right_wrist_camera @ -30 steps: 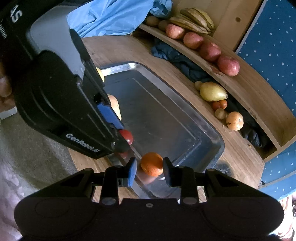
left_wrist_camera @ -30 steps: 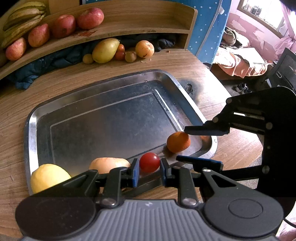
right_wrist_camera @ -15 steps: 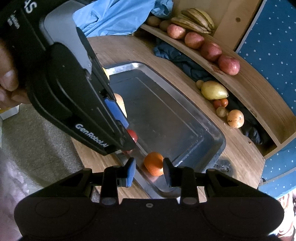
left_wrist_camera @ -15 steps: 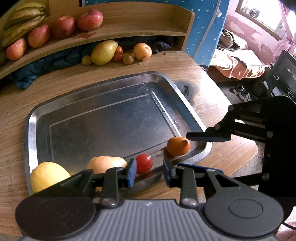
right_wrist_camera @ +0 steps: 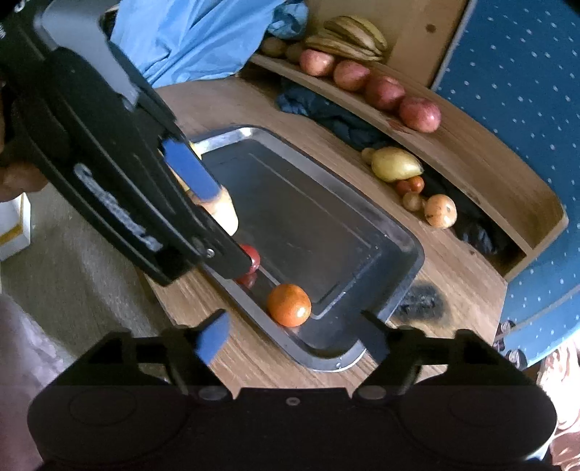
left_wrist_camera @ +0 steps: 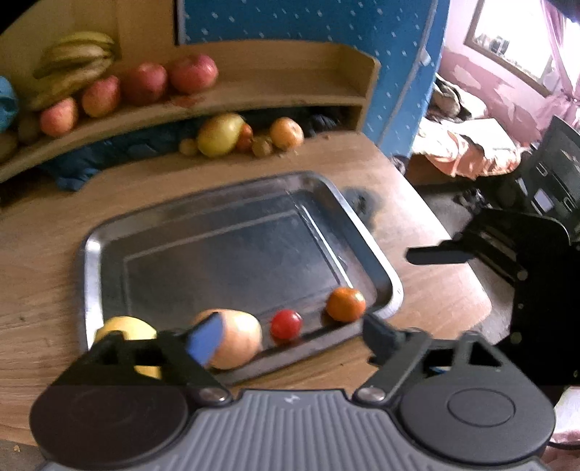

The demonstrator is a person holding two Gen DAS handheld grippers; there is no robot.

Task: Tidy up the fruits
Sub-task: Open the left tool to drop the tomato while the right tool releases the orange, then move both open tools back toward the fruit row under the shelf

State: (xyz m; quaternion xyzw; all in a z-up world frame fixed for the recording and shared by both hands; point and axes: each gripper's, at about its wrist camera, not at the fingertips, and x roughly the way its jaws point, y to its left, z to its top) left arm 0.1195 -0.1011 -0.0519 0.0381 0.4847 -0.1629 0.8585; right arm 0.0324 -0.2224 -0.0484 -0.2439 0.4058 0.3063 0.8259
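Both views are smeared by blur, so fine detail on the fruit is hard to read. The left gripper (left_wrist_camera: 290, 335) has its fingers spread wide and holds nothing; its body hides the near edge of the table (left_wrist_camera: 43, 275) and part of the lemon (left_wrist_camera: 123, 331) at the tray's (left_wrist_camera: 232, 195) near left corner. The right gripper (right_wrist_camera: 290, 335) is also spread wide and empty, hanging over the tray's near corner. In its view the left gripper's dark body covers the lemon almost fully, much of the pale fruit (right_wrist_camera: 221, 213) and half of the tomato (right_wrist_camera: 252, 259).

Four fruits lie in a row along the tray's near rim: lemon, pale fruit, tomato, then orange (left_wrist_camera: 346, 304) at the right end, each a little apart from the next. The rest of the steel tray is bare metal.

The table is wood, with a dark scorch mark (right_wrist_camera: 422, 302) just past the tray's far right corner. Behind it a curved wooden shelf (left_wrist_camera: 253, 96) carries bananas (left_wrist_camera: 72, 69) and red apples (left_wrist_camera: 148, 81); under it sit a mango (left_wrist_camera: 221, 136) and some small fruits beside a dark cloth (left_wrist_camera: 119, 159). The wall is blue with white dots (left_wrist_camera: 308, 21). A blue cloth (right_wrist_camera: 203, 36) is bunched at the table's far end. To the right the room opens onto a pink wall and a bright window (left_wrist_camera: 514, 40).
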